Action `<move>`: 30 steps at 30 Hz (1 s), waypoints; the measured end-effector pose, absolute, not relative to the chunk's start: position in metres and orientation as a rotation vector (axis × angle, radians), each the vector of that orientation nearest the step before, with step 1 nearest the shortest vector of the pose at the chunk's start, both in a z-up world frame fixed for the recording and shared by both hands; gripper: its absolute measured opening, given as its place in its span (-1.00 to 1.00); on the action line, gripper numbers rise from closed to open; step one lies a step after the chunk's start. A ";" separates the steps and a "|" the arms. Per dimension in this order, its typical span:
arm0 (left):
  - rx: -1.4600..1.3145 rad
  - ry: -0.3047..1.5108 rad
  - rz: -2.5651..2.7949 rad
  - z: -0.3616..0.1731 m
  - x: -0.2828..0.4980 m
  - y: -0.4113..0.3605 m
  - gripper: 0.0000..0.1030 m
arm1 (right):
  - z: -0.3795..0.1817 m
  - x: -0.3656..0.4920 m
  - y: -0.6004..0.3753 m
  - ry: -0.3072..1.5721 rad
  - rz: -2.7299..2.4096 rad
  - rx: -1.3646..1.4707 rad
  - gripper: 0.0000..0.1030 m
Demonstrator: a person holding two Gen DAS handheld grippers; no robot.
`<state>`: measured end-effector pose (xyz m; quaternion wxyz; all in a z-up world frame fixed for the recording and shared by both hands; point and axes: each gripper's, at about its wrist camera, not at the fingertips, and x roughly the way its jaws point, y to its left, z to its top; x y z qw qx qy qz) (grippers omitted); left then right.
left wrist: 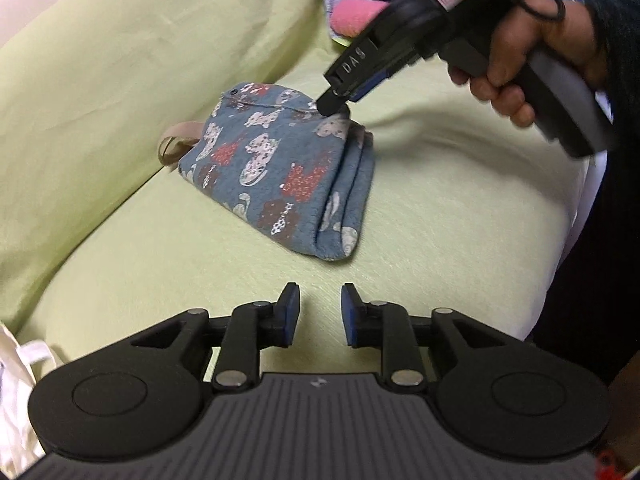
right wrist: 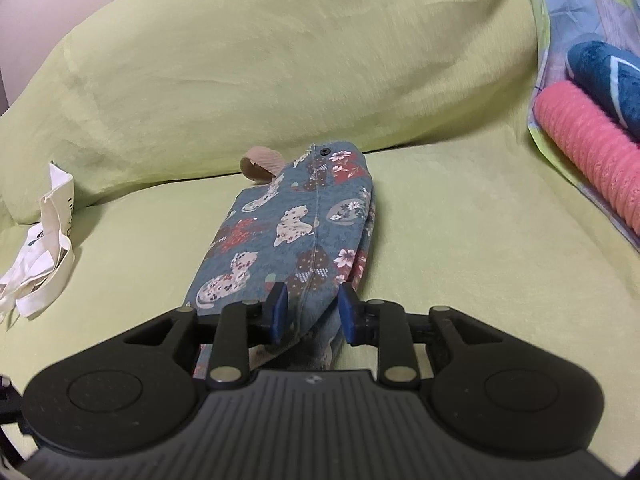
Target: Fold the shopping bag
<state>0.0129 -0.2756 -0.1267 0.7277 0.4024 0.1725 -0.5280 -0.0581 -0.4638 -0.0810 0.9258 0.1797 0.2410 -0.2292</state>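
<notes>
One folded cat-print shopping bag (right wrist: 296, 232) lies on the green sofa (right wrist: 460, 240), long axis running from the right gripper (right wrist: 313, 312) toward the backrest, one strap loop (right wrist: 258, 168) at its far end. The right jaws stand spread astride the bag's near corner, not pinching. The left gripper (left wrist: 320, 312), near the bag, has its jaws spread and empty.

**Colours and Patterns**

Shopping bag (right wrist: 296, 232): grey-blue cloth printed with white spotted cats, red and brown patches, and flowers; beige strap (right wrist: 258, 168). Sofa cover (right wrist: 460, 240): plain light green. Right of the right claw (right wrist: 313, 312): pink ribbed roll (right wrist: 592, 168), dark blue roll (right wrist: 608, 76). Left: white bag (right wrist: 44, 240). Claw pads (right wrist: 279, 312): blue.
</notes>
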 end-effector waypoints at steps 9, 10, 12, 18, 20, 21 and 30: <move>1.201 -0.047 -1.209 -0.162 0.001 -0.277 -0.17 | -0.078 -0.070 -0.448 0.495 -0.454 0.251 -0.26; 1.222 -0.087 -1.224 -0.164 0.001 -0.277 -0.17 | -0.076 -0.072 -0.441 0.495 -0.445 0.194 -0.21; 1.260 -0.167 -1.246 -0.168 0.003 -0.279 -0.17 | -0.074 -0.074 -0.426 0.503 -0.402 0.052 -0.03; 1.352 -0.402 -1.299 -0.182 0.011 -0.282 -0.17 | -0.091 -0.075 -0.374 0.577 -0.196 -0.489 0.28; 1.346 -0.427 -1.332 -0.183 0.017 -0.283 -0.17 | -0.102 -0.076 -0.366 0.600 -0.136 -0.667 0.29; 1.335 -0.421 -1.350 -0.182 0.021 -0.284 -0.17 | -0.107 -0.077 -0.363 0.607 -0.106 -0.751 0.33; 1.107 -0.039 -1.551 -0.152 0.065 -0.303 -0.41 | -0.148 -0.076 -0.377 0.515 0.072 -1.143 -0.51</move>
